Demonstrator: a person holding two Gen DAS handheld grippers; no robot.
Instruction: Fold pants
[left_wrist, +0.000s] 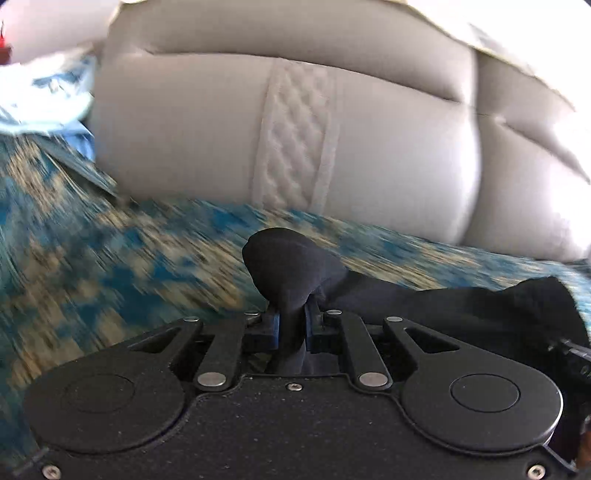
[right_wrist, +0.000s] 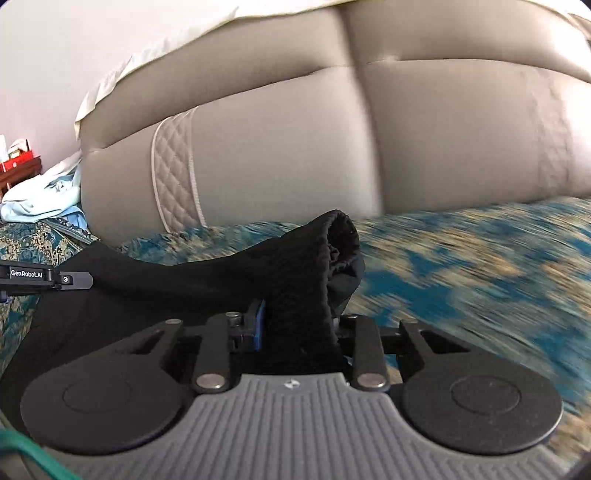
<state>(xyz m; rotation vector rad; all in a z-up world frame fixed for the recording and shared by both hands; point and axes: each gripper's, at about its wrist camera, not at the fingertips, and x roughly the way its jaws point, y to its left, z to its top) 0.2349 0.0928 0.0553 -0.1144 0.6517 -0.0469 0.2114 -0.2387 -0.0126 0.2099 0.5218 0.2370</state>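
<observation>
While our left gripper (left_wrist: 293, 321) and right gripper (right_wrist: 299, 325) both pinch the black pants (right_wrist: 207, 277) tight, tilted downward, a grey headboard (left_wrist: 388, 155) rises beyond the patterned bedspread (left_wrist: 92, 258).

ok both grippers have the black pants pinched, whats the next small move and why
Probably carry the pinched edge forward together toward the headboard, keeping it level. The left gripper and right gripper are each shut on the black pants, whose fabric spans between them above the patterned bedspread, so the fold looks underway.
</observation>
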